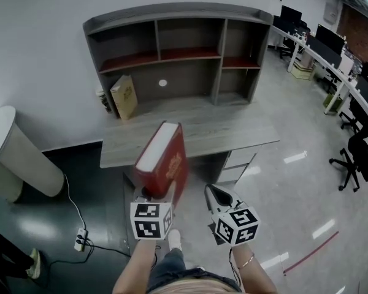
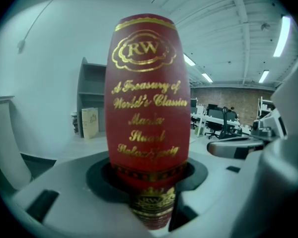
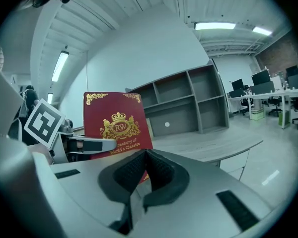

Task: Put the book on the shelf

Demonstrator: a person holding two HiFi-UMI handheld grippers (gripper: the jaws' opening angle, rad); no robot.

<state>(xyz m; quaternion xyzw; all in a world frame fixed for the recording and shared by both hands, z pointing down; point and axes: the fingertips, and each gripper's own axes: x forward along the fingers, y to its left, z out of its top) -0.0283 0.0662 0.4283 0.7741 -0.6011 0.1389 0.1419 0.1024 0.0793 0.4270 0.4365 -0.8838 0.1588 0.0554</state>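
Note:
A thick red book (image 1: 164, 159) with gold lettering on its spine (image 2: 148, 103) stands upright in my left gripper (image 1: 156, 192), which is shut on its lower end (image 2: 150, 192). I hold it in the air in front of the grey desk (image 1: 233, 133), short of its near edge. The grey shelf unit (image 1: 172, 48) with several open compartments stands on the back of the desk. My right gripper (image 1: 214, 193) hovers just right of the book, its pads (image 3: 161, 170) pressed together with nothing between them. The book's cover (image 3: 116, 125) shows in the right gripper view.
A tan book (image 1: 124, 95) leans upright at the left end of the shelf unit. A white cylinder (image 1: 15, 155) stands left of the desk, and a power strip (image 1: 81, 239) lies on the floor. Drawers (image 1: 236, 164) sit under the desk. Office chairs (image 1: 357, 158) and monitor desks fill the right.

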